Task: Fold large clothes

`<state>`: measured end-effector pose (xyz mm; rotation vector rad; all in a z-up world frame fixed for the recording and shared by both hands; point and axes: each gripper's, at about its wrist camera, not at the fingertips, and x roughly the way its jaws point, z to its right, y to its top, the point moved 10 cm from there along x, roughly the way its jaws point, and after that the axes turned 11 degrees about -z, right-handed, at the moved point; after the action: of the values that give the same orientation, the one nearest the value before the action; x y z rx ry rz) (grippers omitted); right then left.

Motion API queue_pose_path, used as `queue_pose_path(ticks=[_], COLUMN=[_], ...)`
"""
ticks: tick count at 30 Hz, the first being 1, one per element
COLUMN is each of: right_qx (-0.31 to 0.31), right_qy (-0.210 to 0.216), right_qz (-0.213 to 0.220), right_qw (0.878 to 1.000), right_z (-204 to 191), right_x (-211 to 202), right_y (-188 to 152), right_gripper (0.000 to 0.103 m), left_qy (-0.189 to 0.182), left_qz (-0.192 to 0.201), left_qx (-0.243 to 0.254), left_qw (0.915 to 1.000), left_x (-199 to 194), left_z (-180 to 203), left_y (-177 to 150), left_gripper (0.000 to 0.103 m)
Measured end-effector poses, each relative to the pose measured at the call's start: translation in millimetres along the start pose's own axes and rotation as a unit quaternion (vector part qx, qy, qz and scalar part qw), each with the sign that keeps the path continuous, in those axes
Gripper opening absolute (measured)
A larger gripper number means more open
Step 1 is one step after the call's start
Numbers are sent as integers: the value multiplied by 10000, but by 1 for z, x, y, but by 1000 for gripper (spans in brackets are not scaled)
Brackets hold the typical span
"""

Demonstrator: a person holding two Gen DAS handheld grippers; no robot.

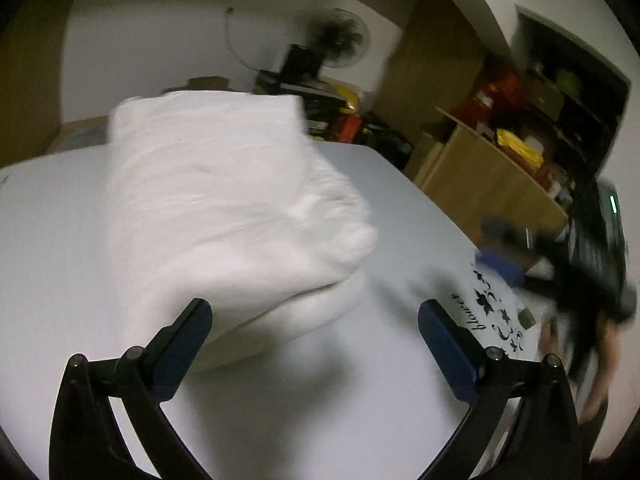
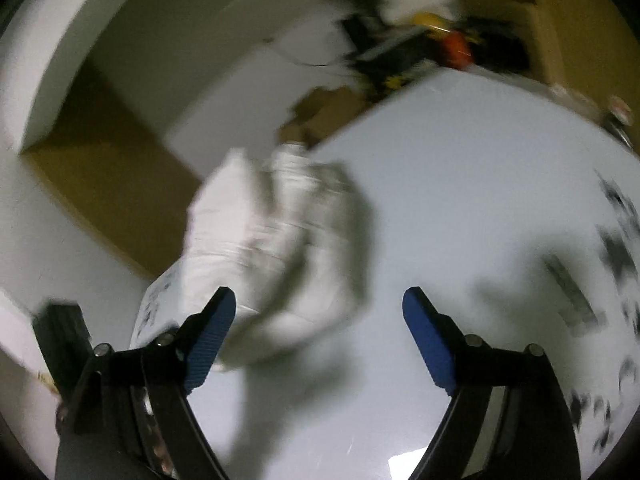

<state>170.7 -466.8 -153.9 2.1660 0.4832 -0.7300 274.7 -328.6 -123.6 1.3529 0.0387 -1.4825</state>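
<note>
A folded white garment (image 1: 224,216) lies as a thick bundle on the pale table (image 1: 352,380), just ahead of and left of my left gripper (image 1: 314,320), which is open and empty. In the right wrist view the same white bundle (image 2: 272,248) sits ahead and left of my right gripper (image 2: 318,312), also open and empty. Another white cloth with a black flower print (image 1: 492,312) lies at the table's right edge; it also shows blurred in the right wrist view (image 2: 612,248). My right gripper's dark body (image 1: 592,248) shows blurred above that printed cloth.
An open cardboard box (image 1: 492,176) and cluttered shelves (image 1: 560,96) stand beyond the table's right side. A fan (image 1: 336,40) and piled items stand behind the far edge. A brown wall panel (image 2: 100,168) lies left of the table.
</note>
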Motion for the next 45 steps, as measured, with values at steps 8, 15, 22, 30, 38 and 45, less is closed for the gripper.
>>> queue_pose_path(ticks=[8, 15, 22, 30, 38, 45], right_qx=[-633, -569, -1380, -768, 265, -439], right_qy=[400, 127, 245, 591, 1031, 28], right_qz=[-1486, -2715, -2854, -2311, -2104, -646], right_qw=[9861, 9607, 9481, 9681, 9718, 9969], right_z=[-83, -68, -87, -68, -5, -68], right_x=[116, 185, 179, 142, 152, 82], right_y=[78, 51, 26, 47, 39, 101], right_gripper=[86, 83, 73, 7, 23, 75], left_qy=[-171, -361, -553, -456, -353, 686], left_qz=[273, 350, 295, 304, 213, 215], left_qx=[-876, -1092, -1161, -1341, -1685, -1891], left_qw=[9956, 9928, 9913, 9895, 9848, 9793], left_x=[-67, -77, -61, -66, -59, -68], left_z=[-69, -88, -90, -112, -136, -177], left_y=[-34, -44, -24, -35, -36, 35], left_gripper=[103, 103, 103, 103, 103, 103])
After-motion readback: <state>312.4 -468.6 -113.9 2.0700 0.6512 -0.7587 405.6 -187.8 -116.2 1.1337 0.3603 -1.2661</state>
